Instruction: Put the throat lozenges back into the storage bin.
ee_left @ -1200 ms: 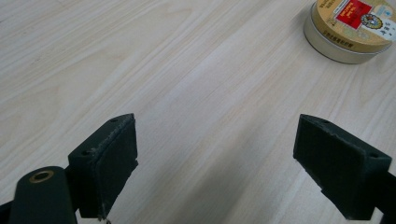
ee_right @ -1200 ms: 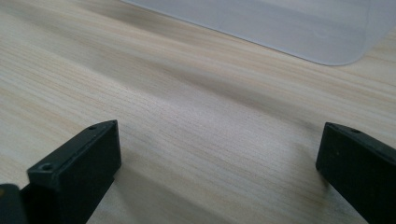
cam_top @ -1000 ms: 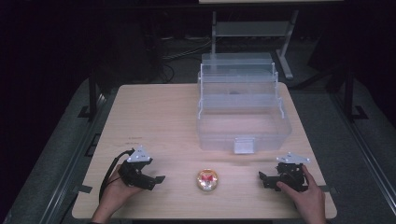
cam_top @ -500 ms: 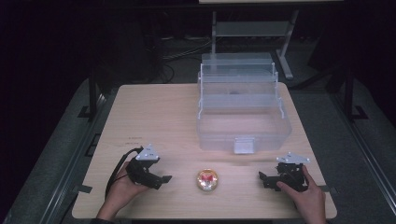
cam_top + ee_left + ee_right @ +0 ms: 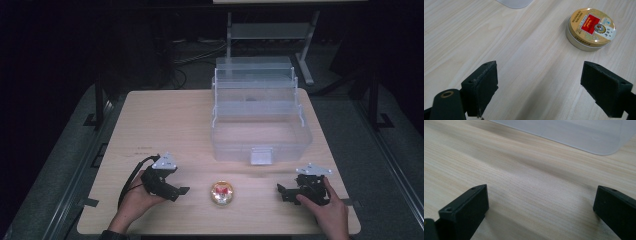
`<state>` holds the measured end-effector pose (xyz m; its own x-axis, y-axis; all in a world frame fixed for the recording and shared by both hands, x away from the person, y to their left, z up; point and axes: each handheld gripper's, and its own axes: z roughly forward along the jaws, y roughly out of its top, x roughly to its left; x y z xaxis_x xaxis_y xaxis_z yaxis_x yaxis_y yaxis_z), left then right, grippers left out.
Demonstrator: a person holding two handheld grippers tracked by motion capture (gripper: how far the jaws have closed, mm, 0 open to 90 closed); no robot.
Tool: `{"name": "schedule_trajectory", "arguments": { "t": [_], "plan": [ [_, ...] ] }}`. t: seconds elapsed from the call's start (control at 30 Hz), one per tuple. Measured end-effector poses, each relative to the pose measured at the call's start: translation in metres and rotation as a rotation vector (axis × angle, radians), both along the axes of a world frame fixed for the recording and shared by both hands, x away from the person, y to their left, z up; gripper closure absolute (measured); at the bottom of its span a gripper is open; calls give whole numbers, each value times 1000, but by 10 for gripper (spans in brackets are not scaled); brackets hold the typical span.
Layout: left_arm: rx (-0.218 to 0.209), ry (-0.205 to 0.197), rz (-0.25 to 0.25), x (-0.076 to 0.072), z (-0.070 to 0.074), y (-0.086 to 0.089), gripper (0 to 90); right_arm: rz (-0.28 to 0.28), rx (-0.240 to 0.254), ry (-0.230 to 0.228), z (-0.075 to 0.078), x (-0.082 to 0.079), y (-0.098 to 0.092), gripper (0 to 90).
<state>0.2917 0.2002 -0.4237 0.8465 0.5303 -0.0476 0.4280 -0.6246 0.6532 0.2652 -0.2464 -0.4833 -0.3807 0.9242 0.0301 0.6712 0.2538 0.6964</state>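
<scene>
High view: a round tin (image 5: 221, 193) with a gold lid and red label is seen lying flat on the wooden table (image 5: 165, 125), near the front edge, between the two grippers and touched by neither. The left gripper (image 5: 176, 190) is held just left of the tin, jaws pointed toward it and spread wide, nothing between them. The right gripper (image 5: 283, 192) is held further off on the tin's right, low over the table, also aimed inward.

Left gripper view: the tin (image 5: 590, 29) is seen ahead and to the upper right, well beyond the jaw tips; bare wood lies between the pads.

Right gripper view: jaws are spread wide w/ nothing held, only tabletop between them. A clear plastic box (image 5: 260, 117) w/ stepped trays is set behind the tin, toward the table's far right; its corner (image 5: 586, 135) is seen ahead of the right gripper.
</scene>
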Motion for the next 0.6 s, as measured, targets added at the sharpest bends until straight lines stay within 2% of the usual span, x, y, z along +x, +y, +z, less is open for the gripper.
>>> {"name": "schedule_trajectory", "arguments": {
  "t": [0.4,0.6],
  "plan": [
    [0,12,-38,2,2,-17,137,0,0,0,0,0,0,0],
    [18,23,-69,3,1,-27,137,0,0,0,0,0,0,0]
  ]
}}
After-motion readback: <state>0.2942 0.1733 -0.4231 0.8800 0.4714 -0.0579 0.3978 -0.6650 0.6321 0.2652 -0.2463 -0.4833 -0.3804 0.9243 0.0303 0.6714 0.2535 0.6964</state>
